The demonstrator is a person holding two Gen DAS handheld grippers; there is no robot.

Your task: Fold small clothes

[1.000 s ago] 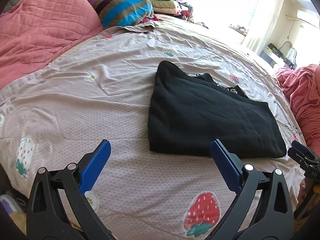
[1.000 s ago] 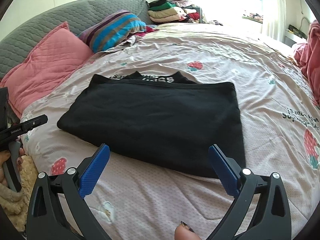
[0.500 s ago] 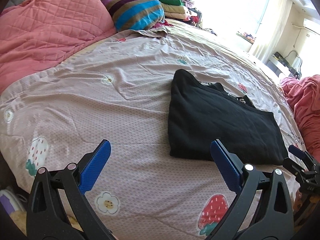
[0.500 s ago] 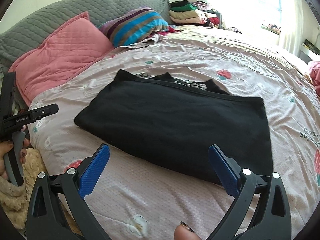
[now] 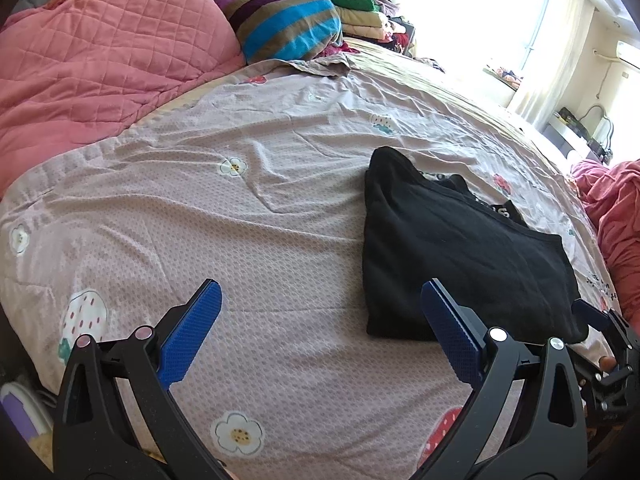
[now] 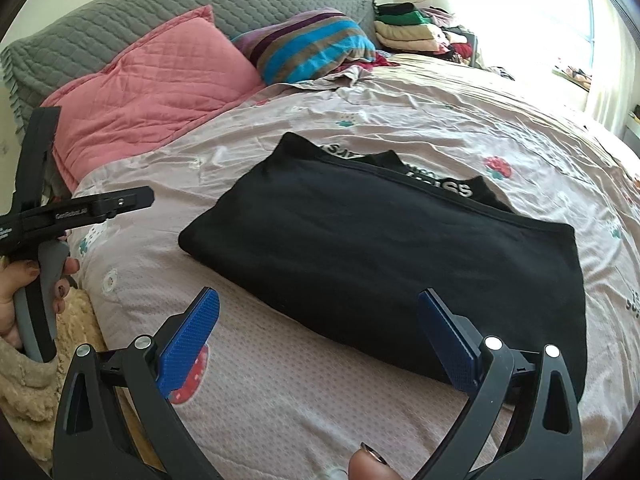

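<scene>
the black garment lies folded flat on the bed sheet, nothing holds it. my left gripper and right gripper are both wide and empty. i judge one more fold remains: grip the near edge.

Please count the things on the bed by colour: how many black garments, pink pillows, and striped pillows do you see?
Black garment: 1
Pink pillow: 1
Striped pillow: 1
Total: 3
</scene>
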